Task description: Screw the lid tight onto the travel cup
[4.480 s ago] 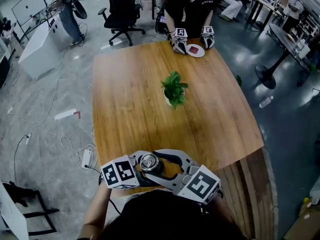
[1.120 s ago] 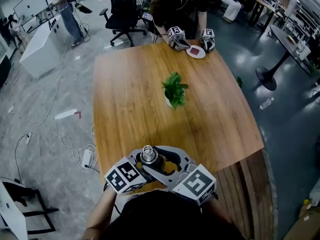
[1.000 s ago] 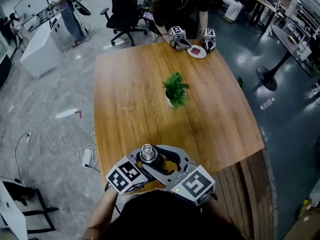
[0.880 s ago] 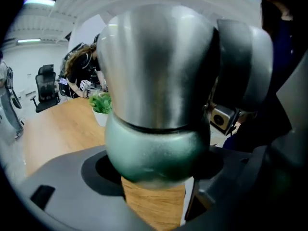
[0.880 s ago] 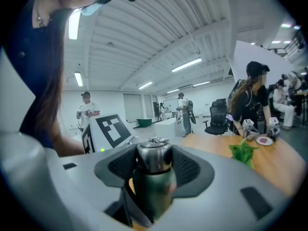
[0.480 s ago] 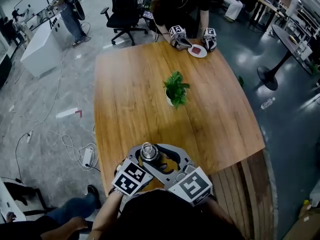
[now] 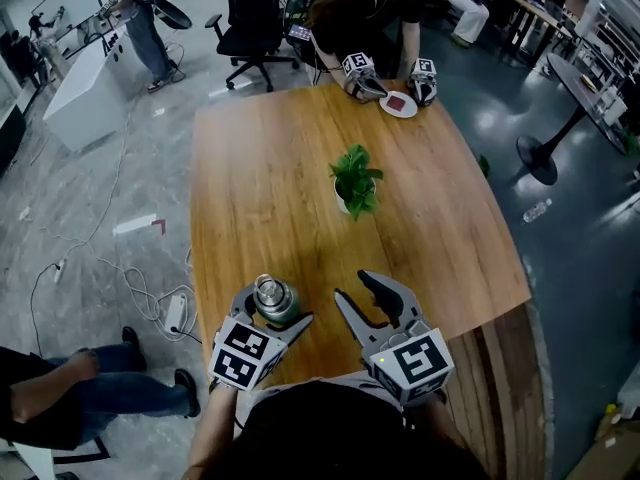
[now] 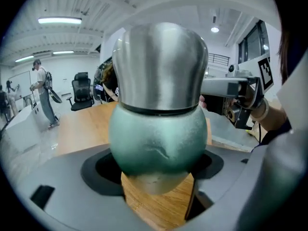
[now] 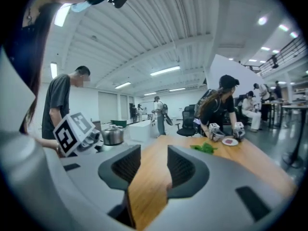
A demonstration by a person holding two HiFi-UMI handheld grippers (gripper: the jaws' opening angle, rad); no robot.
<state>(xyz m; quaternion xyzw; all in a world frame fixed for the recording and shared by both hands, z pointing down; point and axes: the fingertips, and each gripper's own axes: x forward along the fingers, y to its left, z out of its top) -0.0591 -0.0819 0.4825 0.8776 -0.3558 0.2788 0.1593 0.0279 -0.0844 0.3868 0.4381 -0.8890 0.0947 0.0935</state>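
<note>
The travel cup (image 7: 272, 301) has a green body (image 8: 159, 138) and a steel lid (image 8: 161, 66) sitting on top of it. My left gripper (image 7: 274, 313) is shut on the body and holds the cup upright near the table's front edge. My right gripper (image 7: 354, 288) is a short way to the right of the cup, apart from it. Its jaws are closing and there is nothing between them. In the right gripper view the jaws (image 9: 151, 160) frame only bare wood, and the cup (image 9: 113, 135) shows off to the left.
A small potted plant (image 7: 353, 180) stands mid-table on the wooden table (image 7: 260, 188). At the far end another person works with two grippers (image 7: 360, 76) beside a white plate (image 7: 398, 104). An office chair (image 7: 250, 8) stands beyond. A person's legs (image 7: 60, 398) are on the floor at left.
Half a second ago both grippers met at the cup, the right one at its lid. The right gripper has since come off and moved right; the left has shifted the cup slightly left.
</note>
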